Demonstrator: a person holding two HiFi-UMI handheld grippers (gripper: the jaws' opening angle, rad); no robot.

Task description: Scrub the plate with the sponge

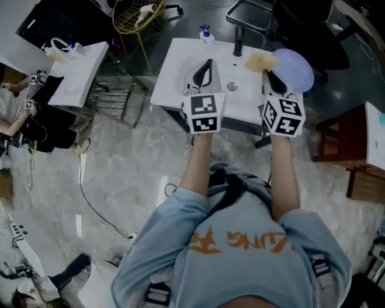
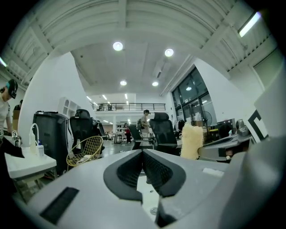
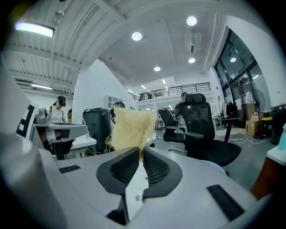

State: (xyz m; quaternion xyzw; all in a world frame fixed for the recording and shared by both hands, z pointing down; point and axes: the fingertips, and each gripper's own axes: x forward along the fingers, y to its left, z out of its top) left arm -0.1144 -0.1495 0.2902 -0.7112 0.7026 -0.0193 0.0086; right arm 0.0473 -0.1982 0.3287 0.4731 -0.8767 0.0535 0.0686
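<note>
1. We see a pale yellow sponge [image 1: 261,60] and a pale lavender-blue plate [image 1: 299,69].
2. The table [image 1: 174,69] is white.
3. We note the left gripper [image 1: 208,63] and right gripper [image 1: 266,73] are grey with black jaws, their cubes patterned in black-and-white squares.
4. At eleven o'clock, a wire basket [image 1: 137,15] is yellow.
5. The person's shirt [image 1: 240,267] is light blue with orange print.

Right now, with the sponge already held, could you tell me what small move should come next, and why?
Probably ease the right gripper rightward, pressing the sponge onto the plate. The sponge is pinched in that gripper beside the plate's left edge, while the left gripper is shut and empty.
</note>
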